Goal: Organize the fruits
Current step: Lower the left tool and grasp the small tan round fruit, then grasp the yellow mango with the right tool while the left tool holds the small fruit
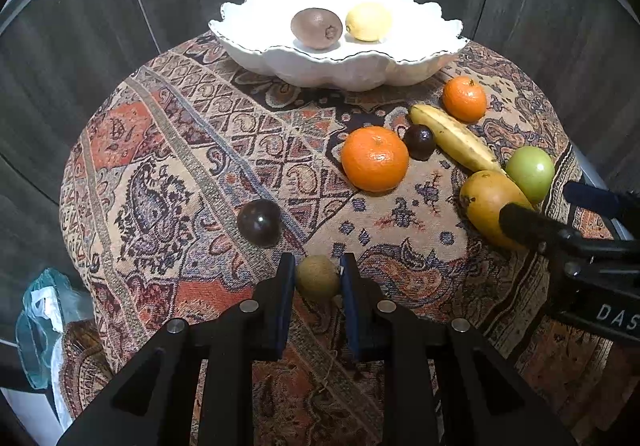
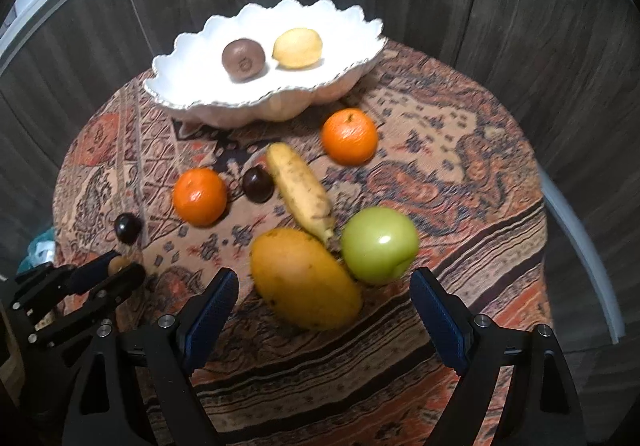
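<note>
A round counter (image 1: 160,150) covered in a patterned paisley cloth, seen from two cameras looking down along the grippers. At the far edge stands a white scalloped bowl (image 1: 420,58) holding a brown kiwi (image 1: 317,28) and, just beside it, a yellow lemon (image 1: 369,21).

The left hand-held gripper (image 1: 318,278) is closed on a small greenish-brown kiwi (image 1: 317,277) at the near edge of the counter, its blue pads pressing on both sides of the fruit. Just beyond it to the left lies a dark plum (image 1: 259,222).

The right hand-held gripper (image 2: 324,302) stands wide apart and holds nothing; its blue pads flank the near end of a yellow-orange mango (image 2: 306,278) lying on the cloth, without touching it. A green apple (image 2: 379,244) sits right against the mango's far right side. A banana (image 2: 300,190) runs from the mango toward the bowl, with a second dark plum (image 2: 258,184) just to its left. One tangerine (image 2: 200,196) lies left of that plum; another tangerine (image 2: 350,136) lies nearer the bowl, right of the banana
</note>
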Motion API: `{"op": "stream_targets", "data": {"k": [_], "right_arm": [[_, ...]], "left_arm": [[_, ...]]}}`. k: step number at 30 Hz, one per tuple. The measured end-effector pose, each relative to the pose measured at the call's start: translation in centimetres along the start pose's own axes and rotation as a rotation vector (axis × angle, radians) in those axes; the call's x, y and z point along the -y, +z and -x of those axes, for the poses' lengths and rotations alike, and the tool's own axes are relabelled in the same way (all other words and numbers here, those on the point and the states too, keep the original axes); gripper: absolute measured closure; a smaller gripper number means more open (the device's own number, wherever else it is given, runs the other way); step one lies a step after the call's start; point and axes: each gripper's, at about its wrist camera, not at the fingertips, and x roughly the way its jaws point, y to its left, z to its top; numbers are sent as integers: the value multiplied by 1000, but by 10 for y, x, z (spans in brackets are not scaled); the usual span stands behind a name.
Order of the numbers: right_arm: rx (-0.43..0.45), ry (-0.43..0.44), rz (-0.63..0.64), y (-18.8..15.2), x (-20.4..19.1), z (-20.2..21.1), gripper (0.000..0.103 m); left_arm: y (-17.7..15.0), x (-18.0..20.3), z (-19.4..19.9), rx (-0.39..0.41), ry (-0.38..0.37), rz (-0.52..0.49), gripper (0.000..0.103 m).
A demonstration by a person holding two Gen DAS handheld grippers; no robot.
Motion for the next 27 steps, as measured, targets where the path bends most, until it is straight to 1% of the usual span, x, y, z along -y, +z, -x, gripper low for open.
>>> {"op": "stream_targets", "data": {"k": [7, 9, 11, 17, 19, 20, 23, 27], "right_arm": [[-64, 40, -29, -1, -2, -10, 17], [-81, 49, -40, -1, -1, -15, 20], [-94, 55, -51, -1, 0, -21, 21], [-86, 32, -51, 5, -2, -29, 22], [-83, 21, -47, 6, -3, -32, 25], [-85, 22, -45, 6, -4, -34, 28], [-88, 28, -42, 7, -5, -38, 32], [-82, 26, -35, 7, -5, -39, 33]], "left_arm": [[0, -2, -3, -7, -3, 11, 80], [0, -3, -4, -11, -2, 15, 80], [-1, -5, -4, -13, 0, 19, 80], [0, -8, -6, -18, 5, 26, 80], [-1, -8, -7, -21, 4, 27, 80], [-1, -8, -7, -22, 4, 28, 80], [-1, -10, -8, -23, 4, 30, 80], [-1, -12, -8, -24, 4, 36, 80]]}}
